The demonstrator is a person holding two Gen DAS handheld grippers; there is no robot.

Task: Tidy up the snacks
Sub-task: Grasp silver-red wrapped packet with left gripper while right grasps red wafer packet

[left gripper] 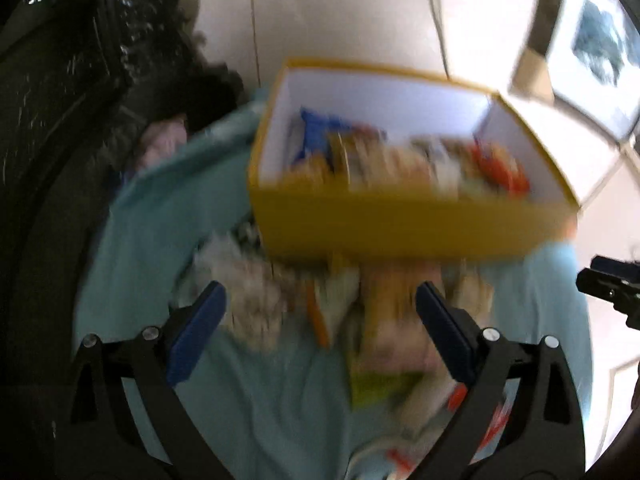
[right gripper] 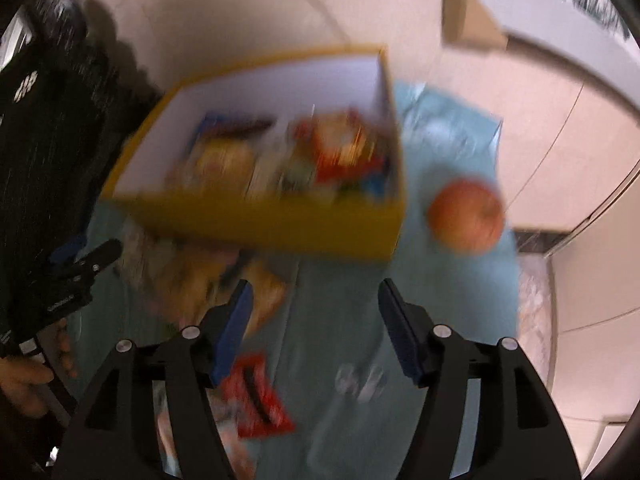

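The left gripper [left gripper: 320, 312] stands with its blue pads spread wide and nothing between them, hanging over the loose packets heaped on the teal cloth [left gripper: 152, 240]. The right gripper [right gripper: 314, 320] is also open, less widely, and grips nothing; between its pads only bare cloth shows.

Both views are badly blurred, so single packets are hard to tell apart. The yellow box [left gripper: 400, 224], white inside, sits on the cloth just beyond both grippers and already holds a row of snack packets [left gripper: 400, 160].

The step in hand looks like picking the next loose snack. To do it well, each gripper should settle on one packet only, come down with a pad on either side of its flat body, and close on the middle rather than on a crinkled edge, which would likely slip. The heap under the left gripper is crowded, so a top-lying piece is the safer choice.

The pile of loose snacks [left gripper: 280, 304] lies right below the left gripper, against the box's near wall. For the right gripper, the red packet [right gripper: 256, 396] lies beside its left pad, outside the gap, nearer the camera than the fingertips, and a tan packet [right gripper: 264, 296] lies just beyond that pad. An orange fruit [right gripper: 466, 218] rests on the cloth well to the right of the box.
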